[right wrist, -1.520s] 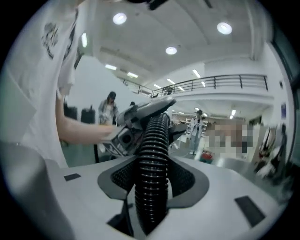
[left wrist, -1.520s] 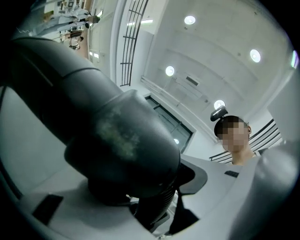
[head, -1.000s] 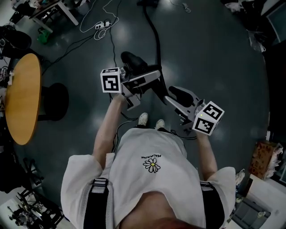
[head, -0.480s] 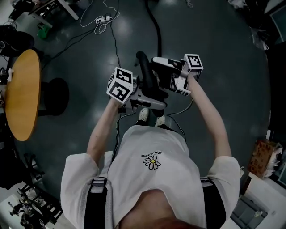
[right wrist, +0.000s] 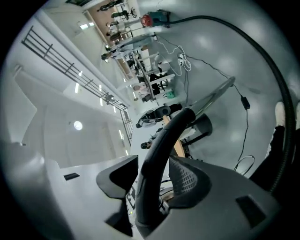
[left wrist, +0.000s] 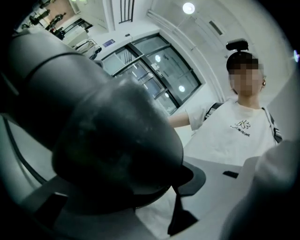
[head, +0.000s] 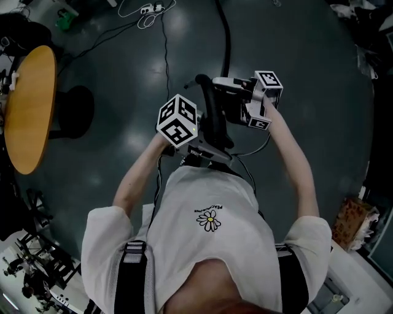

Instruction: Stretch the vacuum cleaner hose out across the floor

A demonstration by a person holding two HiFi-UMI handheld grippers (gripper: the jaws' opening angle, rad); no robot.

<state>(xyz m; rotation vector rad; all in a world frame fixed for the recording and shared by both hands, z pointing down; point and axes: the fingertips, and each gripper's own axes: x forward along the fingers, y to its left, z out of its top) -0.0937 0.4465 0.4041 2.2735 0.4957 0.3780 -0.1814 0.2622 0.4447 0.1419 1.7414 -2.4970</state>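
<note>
1. Both grippers are up in front of the person's white T-shirt with a daisy print [head: 209, 245]. The black, flexible vacuum cleaner hose [head: 210, 110] is lifted between them, clear of the glossy dark grey floor [head: 319, 55].
2. The left gripper [head: 212, 146] sits low, just in front of the chest, with its marker cube out to the left. In the left gripper view the hose [left wrist: 112, 136] bulges right up against the lens and fills the space between the jaws. Those jaws have just been closing and look pressed onto it, held part-way open by the hose's width.
3. The right gripper [head: 218, 83] is farther from the body and points across towards the left. Its jaws have just been opening a touch, yet in the right gripper view the hose [right wrist: 157, 159] runs up between the two pads and touches both, so it is gripped.
4. The hose crests in a bend beside the right gripper's jaws, then drops towards the left gripper.
5. A further length of hose lies on the floor and runs away to the top edge of the head view.
6. Off to the left stands a round wooden-topped counter [head: 27, 110].
7. A white cable with a power strip [head: 147, 8] lies near the top edge.
8. A brown cardboard box [head: 353, 224] sits at the lower right.
</note>
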